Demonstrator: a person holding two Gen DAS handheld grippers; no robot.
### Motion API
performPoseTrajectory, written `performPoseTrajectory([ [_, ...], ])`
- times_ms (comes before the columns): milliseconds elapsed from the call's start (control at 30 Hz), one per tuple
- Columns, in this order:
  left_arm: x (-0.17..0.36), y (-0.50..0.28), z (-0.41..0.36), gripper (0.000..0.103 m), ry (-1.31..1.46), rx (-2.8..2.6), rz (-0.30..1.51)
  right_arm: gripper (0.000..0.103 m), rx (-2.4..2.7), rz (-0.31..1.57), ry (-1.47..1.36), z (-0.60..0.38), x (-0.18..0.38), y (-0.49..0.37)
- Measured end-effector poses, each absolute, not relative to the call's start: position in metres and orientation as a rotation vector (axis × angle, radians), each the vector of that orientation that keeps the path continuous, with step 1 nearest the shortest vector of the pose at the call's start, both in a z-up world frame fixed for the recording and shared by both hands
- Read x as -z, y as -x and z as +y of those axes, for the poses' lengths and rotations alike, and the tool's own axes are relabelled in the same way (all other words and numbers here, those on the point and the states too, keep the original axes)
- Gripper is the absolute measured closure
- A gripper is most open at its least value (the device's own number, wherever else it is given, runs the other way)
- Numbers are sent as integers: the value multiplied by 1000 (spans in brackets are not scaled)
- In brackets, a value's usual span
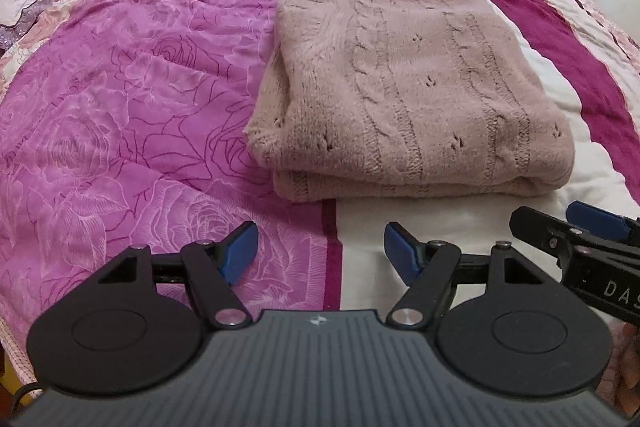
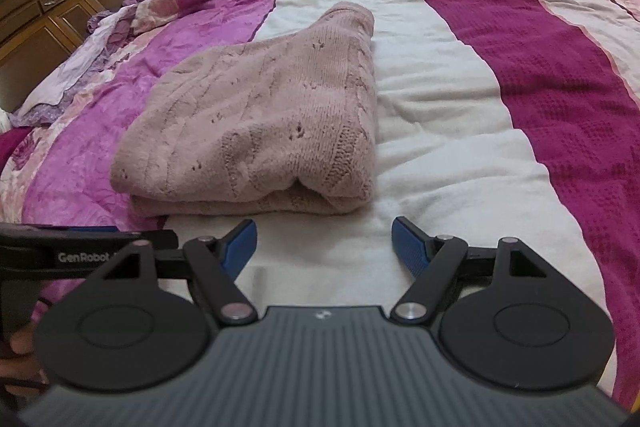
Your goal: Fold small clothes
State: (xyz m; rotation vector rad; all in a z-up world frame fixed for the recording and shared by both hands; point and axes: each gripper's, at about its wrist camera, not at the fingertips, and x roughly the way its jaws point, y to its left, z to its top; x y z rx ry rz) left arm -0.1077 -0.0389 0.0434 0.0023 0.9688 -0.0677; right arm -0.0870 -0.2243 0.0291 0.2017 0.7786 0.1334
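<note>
Lying folded on the bedspread, pink cable-knit sweater; both tools released.

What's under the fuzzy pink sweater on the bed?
The folded pink sweater lies on the bedspread, across its purple rose part and its white stripe. Another sweater layer peeks out below. Anything tucked inside the fold is hidden.

Folded sweater lies on bedspread, before both tools.
</note>
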Motion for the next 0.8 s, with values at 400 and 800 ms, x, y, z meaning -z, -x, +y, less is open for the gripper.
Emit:
performPoseTrajectory([
  [400, -42, 107, -40, 27, -14, 69, 970, 26, -134, 779, -191, -222, -27, 85],
  [800, -42, 107, -41, 27, -18, 69, 970, 26, -135, 778, -192, -222, -27, 86],
])
